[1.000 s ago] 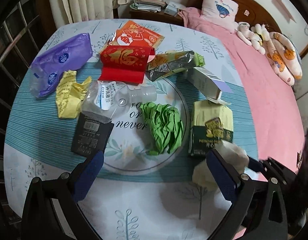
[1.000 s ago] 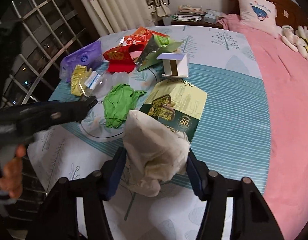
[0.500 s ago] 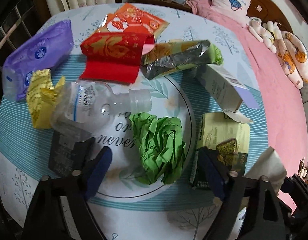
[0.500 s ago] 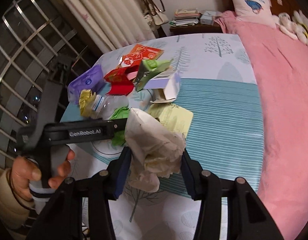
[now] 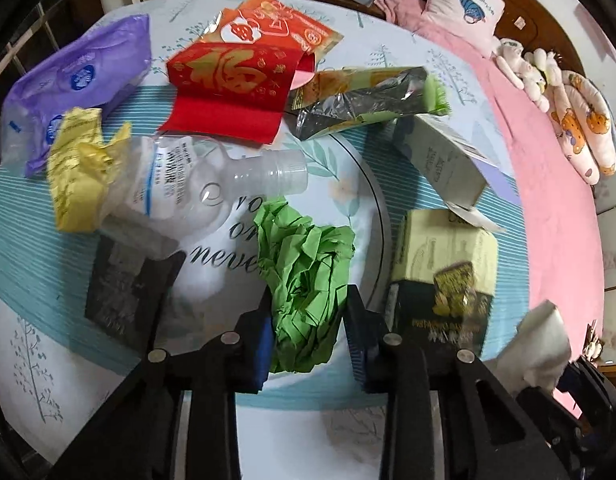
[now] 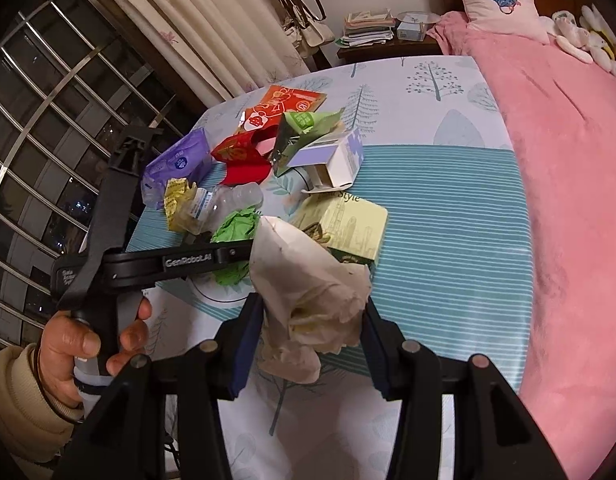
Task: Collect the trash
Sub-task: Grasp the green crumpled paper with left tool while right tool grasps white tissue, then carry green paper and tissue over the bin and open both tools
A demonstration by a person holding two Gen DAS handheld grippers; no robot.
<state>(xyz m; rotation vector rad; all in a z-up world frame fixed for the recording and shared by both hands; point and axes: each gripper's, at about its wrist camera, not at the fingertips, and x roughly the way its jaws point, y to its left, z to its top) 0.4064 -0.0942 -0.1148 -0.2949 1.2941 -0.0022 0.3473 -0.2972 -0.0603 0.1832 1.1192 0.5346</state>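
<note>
Lengthwise, green paper wad [image 5: 306, 284] runs between closing left tongs [image 5: 308, 336].

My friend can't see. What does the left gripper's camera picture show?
The left gripper is closing around a crumpled green paper ball on a flowery tablecloth. Around it lie a clear plastic bottle, a red envelope and boxes.

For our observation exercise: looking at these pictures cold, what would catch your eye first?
First the crumpled green paper, mid-table, with the left gripper jaws closing around it. Next the crumpled white paper bag clamped in the right gripper. Behind them, the red envelope glows amid scattered wrappers.
</note>
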